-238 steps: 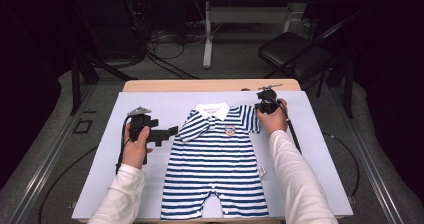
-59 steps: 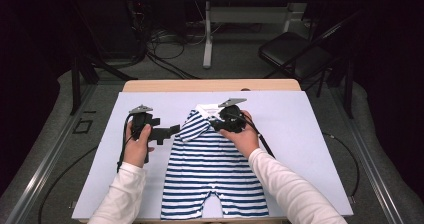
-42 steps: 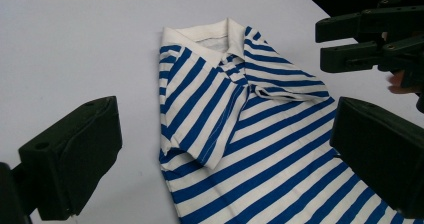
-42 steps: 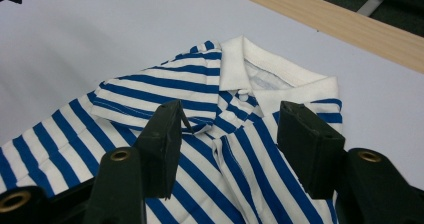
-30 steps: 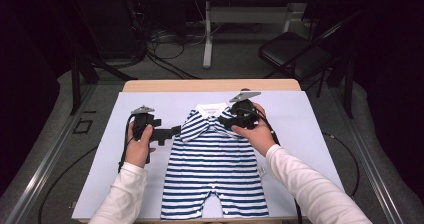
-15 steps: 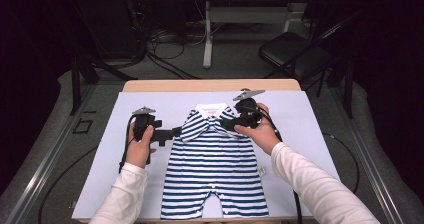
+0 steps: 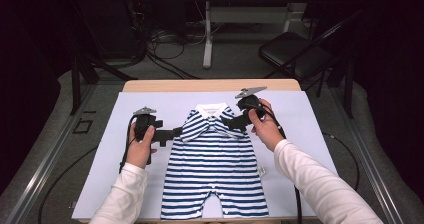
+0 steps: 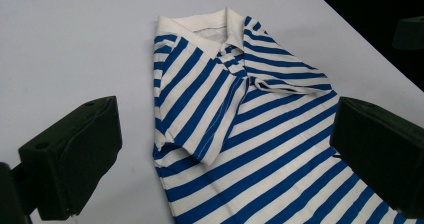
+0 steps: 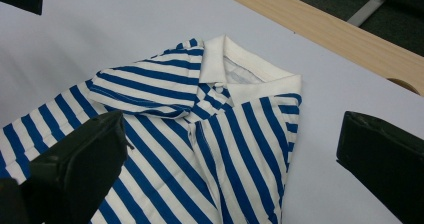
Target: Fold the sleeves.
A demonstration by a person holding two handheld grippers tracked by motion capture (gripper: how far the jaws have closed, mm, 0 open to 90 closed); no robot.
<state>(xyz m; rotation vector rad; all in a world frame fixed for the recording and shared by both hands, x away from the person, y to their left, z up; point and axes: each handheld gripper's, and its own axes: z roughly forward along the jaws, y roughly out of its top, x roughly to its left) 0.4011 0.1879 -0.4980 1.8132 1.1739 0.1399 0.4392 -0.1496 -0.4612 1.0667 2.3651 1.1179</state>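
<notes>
A blue-and-white striped baby romper point(image 7: 215, 169) with a white collar point(image 7: 210, 108) lies flat on a pale sheet point(image 7: 300, 119). Both short sleeves are folded inward over the chest. My left gripper point(image 7: 176, 132) is open at the garment's left shoulder edge. In the left gripper view its jaws stand wide apart point(image 8: 225, 149) over the folded sleeve point(image 8: 200, 119), holding nothing. My right gripper point(image 7: 228, 123) is open just above the right shoulder. In the right gripper view it point(image 9: 230, 159) hovers over the romper point(image 9: 165, 149), gripping nothing.
The sheet covers a wooden table whose bare far edge point(image 7: 210, 85) shows behind the collar. Beyond it are a black chair point(image 7: 295, 54), a desk leg and floor cables. A small white tag point(image 7: 261, 170) sticks out at the romper's right side.
The right gripper carried the right sleeve inward across the chest, let it go folded, and has drawn back to the right. The left gripper has barely moved.
</notes>
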